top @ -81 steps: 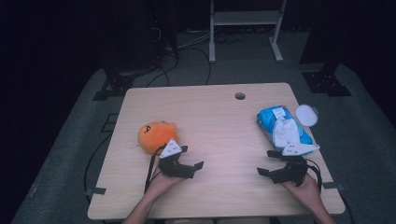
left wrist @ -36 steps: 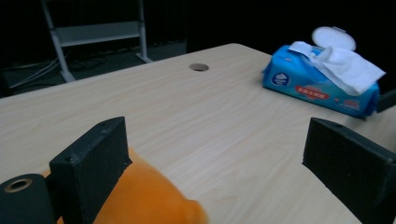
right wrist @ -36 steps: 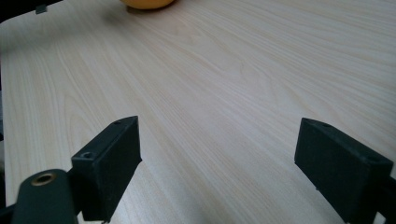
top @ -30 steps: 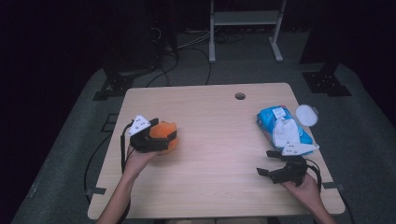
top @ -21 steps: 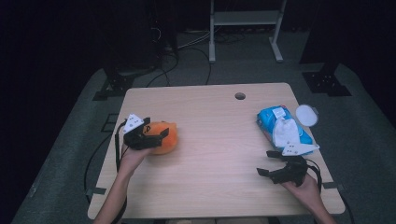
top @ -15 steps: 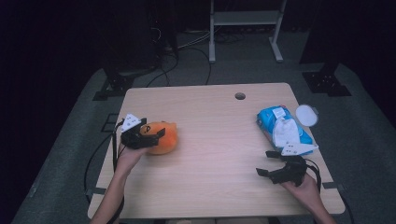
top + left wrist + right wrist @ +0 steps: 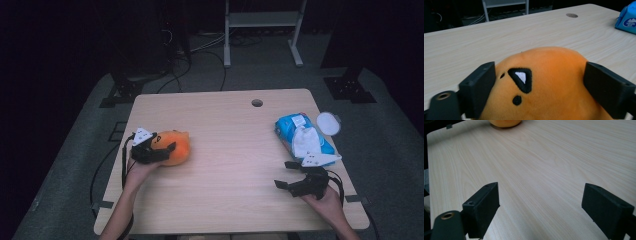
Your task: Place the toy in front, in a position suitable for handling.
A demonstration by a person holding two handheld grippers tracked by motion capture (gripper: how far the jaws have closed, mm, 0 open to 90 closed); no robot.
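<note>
On the left half of the worktop [image 7: 230, 150], well apart from the blue wipes pack [image 7: 300, 137] at its right side, lies the orange plush toy [image 7: 174, 147], and the left gripper [image 7: 157, 150] straddles it from the side away from the pack. In the left gripper view the 2 black jaws stand on either flank of the plush toy [image 7: 544, 85]; they have just been closing with the toy between them, and the pads look to be touching the soft fabric, so I judge the grip as just taking hold rather than firm. To do this step well, I would let the jaws squeeze further until the plush visibly dents, keeping them low on the body and centred, since a round soft thing can slip out upward if pinched near its top. The right gripper [image 7: 302, 185] rests near the front edge, on the person's side of the wipes pack, its jaws wide apart over bare wood with nothing between them. Between the plush toy and the wipes pack the worktop is bare, so there is free room to carry the toy that way; the left edge lies near the toy on the side away from the pack, so any drag in that direction risks a fall. A small white round lid [image 7: 328, 122] sits just beside the pack, at the right edge.
</note>
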